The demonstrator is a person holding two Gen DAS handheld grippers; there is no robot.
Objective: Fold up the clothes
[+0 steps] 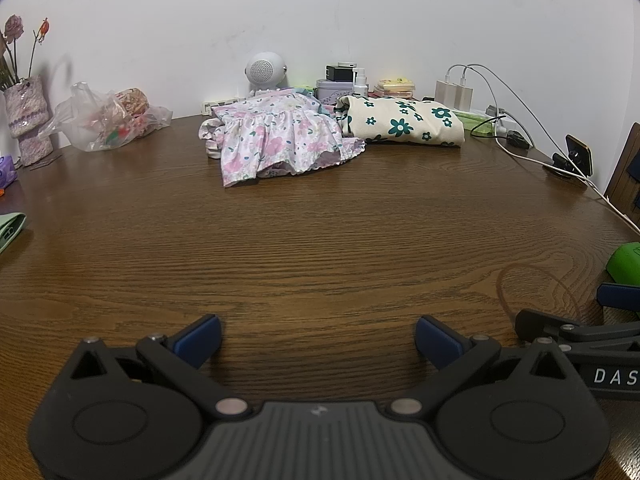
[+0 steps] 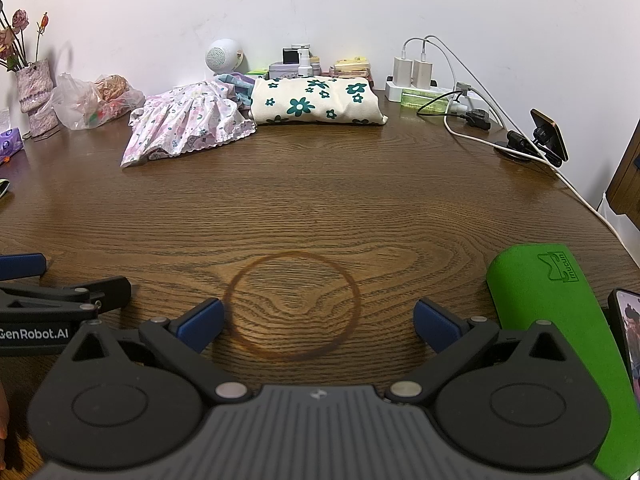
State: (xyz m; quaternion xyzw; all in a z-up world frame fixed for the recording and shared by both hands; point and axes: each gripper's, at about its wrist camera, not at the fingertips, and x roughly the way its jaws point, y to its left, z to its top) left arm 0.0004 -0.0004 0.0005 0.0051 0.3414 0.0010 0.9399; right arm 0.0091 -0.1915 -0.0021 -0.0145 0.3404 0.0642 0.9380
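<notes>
White letters "DAS" stand on the black body of the right hand-held gripper (image 1: pixel 592 344), cut off by the right edge of the left view. "GenRobot.AI" stands on the left hand-held gripper (image 2: pixel 48 308), near left. "mucun" is embossed on the green pad (image 2: pixel 560 312), near right.

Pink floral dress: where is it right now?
Both views: the pink floral dress lies crumpled at the table's far side, left of the folded green-flowered garment, touching it.

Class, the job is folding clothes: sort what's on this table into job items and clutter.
Job items: crumpled pink floral dress; folded cream garment with green flowers.

Clutter: clear plastic bag; white round speaker; white chargers; green foam pad.
</notes>
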